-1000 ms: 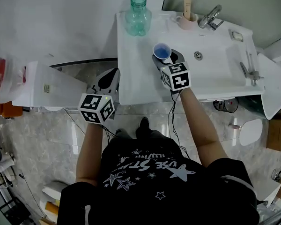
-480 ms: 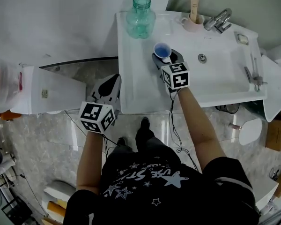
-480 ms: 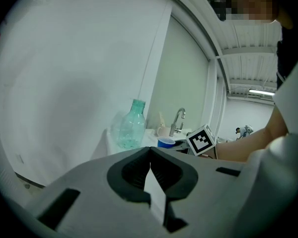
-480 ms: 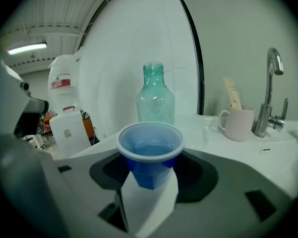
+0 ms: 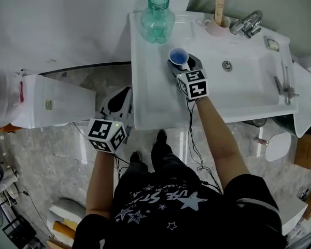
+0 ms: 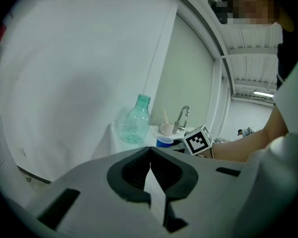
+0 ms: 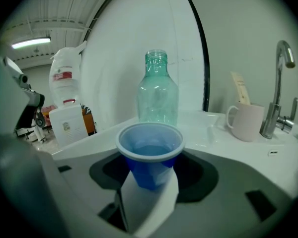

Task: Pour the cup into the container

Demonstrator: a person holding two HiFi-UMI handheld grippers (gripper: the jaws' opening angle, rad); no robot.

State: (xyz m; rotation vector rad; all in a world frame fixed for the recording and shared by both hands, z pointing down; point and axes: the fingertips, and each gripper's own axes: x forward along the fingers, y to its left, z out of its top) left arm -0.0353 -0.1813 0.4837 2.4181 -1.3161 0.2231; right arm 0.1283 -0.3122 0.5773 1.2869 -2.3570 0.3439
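Steep overhead, two low (sharing bottle (image 5: 157, 15)).

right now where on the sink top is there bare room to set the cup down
Bare: the counter strip left of the blue cup, between the bottle and the front edge. The basin is also bare, apart from its drain. Crowded: behind the basin, with mug and faucet.

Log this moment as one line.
right gripper: shut on blue plastic cup, upright | left gripper: shut, empty | clear green bottle: uncapped, beyond cup
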